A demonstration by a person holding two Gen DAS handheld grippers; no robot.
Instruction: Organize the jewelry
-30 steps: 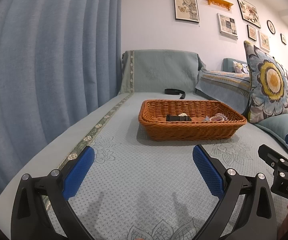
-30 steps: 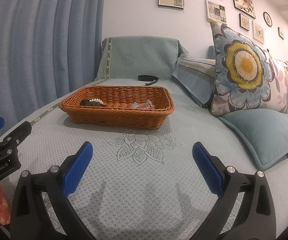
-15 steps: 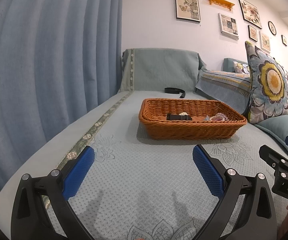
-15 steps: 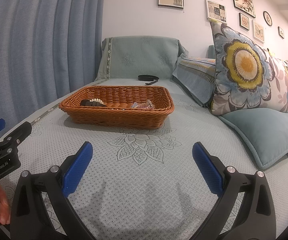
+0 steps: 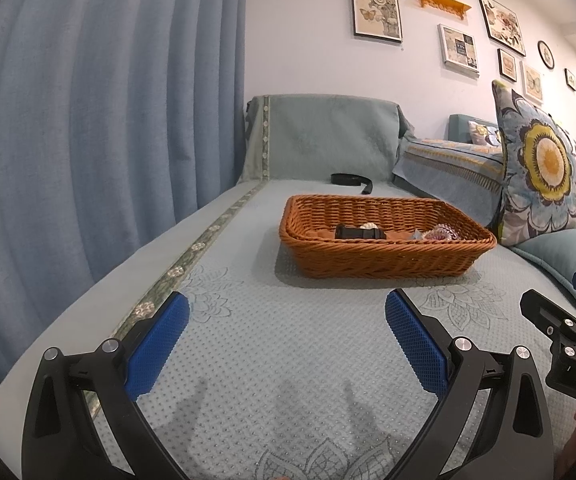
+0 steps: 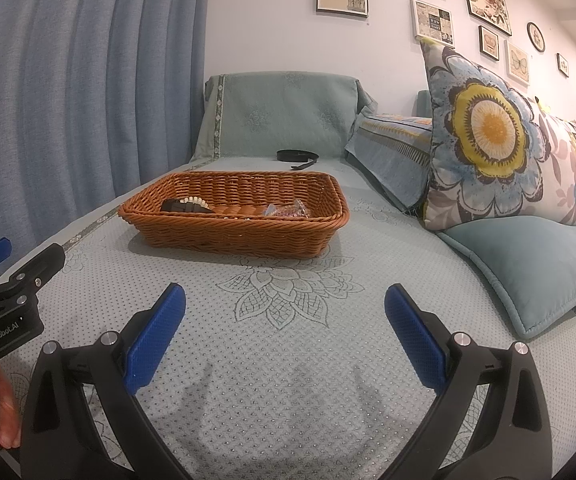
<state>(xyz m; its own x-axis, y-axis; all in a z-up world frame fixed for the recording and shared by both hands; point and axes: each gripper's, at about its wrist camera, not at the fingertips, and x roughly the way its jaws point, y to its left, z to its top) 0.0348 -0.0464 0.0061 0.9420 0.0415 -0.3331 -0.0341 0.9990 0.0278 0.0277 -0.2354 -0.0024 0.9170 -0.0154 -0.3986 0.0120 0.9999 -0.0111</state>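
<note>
Barely drifting since a second ago, both my left claw [image 5: 286, 336] and right claw [image 6: 285, 330] hover spread before the wicker basket [image 5: 384, 258].

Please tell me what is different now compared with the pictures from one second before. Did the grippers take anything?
Almost nothing changed. The left gripper drifted very slightly, so the wicker basket sits a little higher in its view than one second ago. Nothing was taken or released. The right gripper stays wide open and empty, as does the left. The jewelry in the basket and the black strap behind it lie as before.
</note>
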